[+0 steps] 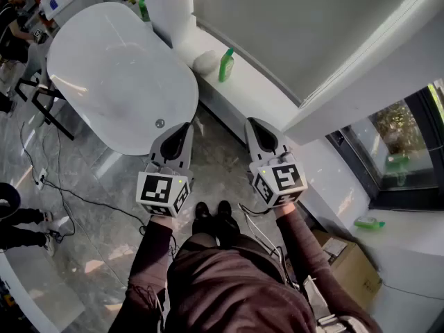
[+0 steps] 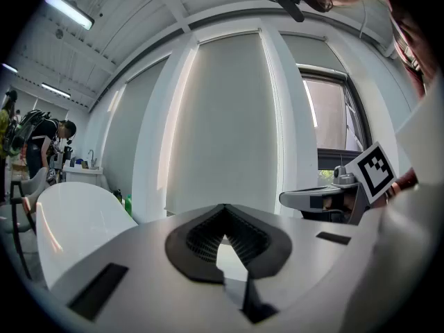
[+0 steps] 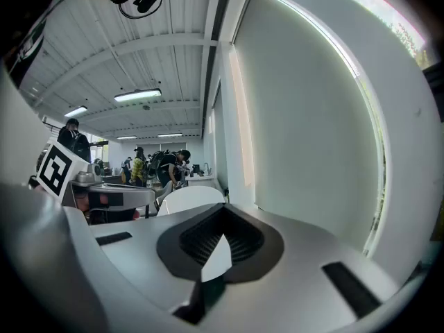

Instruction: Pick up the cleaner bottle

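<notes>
The green cleaner bottle (image 1: 226, 65) stands upright on the white window ledge (image 1: 258, 89), next to a white rounded object (image 1: 205, 62). I hold both grippers level over the floor, short of the ledge and pointing toward it. In the head view my left gripper (image 1: 186, 127) is below and left of the bottle, and my right gripper (image 1: 256, 124) is below and right of it. Both are shut with nothing between the jaws. Neither gripper view shows the bottle: the left gripper (image 2: 223, 238) faces the blind, the right gripper (image 3: 220, 245) faces the wall.
A white oval table (image 1: 118, 75) stands left of the ledge, with a second green bottle (image 1: 142, 9) beyond it by the pillar. A cardboard box (image 1: 350, 266) sits at the lower right. Cables (image 1: 62, 193) trail on the floor. People (image 3: 166, 165) work far back.
</notes>
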Demonstrator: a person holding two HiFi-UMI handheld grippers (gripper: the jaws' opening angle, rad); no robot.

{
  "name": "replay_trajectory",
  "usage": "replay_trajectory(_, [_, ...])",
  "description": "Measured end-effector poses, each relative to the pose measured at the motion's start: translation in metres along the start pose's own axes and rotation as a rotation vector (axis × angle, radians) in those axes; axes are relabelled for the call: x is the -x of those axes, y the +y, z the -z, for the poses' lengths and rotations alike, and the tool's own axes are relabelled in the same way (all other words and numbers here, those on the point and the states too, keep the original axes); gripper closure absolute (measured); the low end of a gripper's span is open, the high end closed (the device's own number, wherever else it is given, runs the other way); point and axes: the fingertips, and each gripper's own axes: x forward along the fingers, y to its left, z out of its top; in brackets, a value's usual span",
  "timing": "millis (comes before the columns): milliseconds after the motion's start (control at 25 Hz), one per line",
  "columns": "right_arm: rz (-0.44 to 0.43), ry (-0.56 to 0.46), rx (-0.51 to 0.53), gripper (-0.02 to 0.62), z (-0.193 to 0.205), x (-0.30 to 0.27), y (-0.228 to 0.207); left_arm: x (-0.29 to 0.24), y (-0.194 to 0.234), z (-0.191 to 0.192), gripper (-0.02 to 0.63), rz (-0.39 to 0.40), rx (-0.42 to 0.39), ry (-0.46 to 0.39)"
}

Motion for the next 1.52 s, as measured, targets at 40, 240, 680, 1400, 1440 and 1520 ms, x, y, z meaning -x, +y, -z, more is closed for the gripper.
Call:
replay_trajectory(40, [0.000,0.002,-0.002,0.595,0.001,0.001,-0.001,0.000,-0.001,0.000,0.600,0.000,0.000,0.001])
replay_trajectory(240, [0.002,0.007,-0.011,0.595,0.003,0.002,-0.005,-0.003,-0.005,-0.001,0.600,0.001,-0.001,0.000])
replay_trajectory(680, [-0.023,-0.008,-0.032,0.595,0.014,0.003,-0.014,-0.008,-0.009,0.004,0.600,-0.005,0.012,0.002])
replay_trajectory(1400, [-0.013,0.000,0.016,0.594,-0.003,-0.013,-0.059,-0.070,-0.021,0.002,0.600,0.007,-0.001,-0.004])
replay_trajectory(1440, [-0.013,-0.003,0.021,0.595,-0.005,-0.016,-0.061,-0.074,-0.021,0.003,0.600,0.005,0.000,-0.002])
replay_trajectory(1520, [-0.011,-0.011,0.028,0.595,-0.007,-0.020,-0.067,-0.081,-0.019,0.004,0.600,0.004,0.001,0.001])
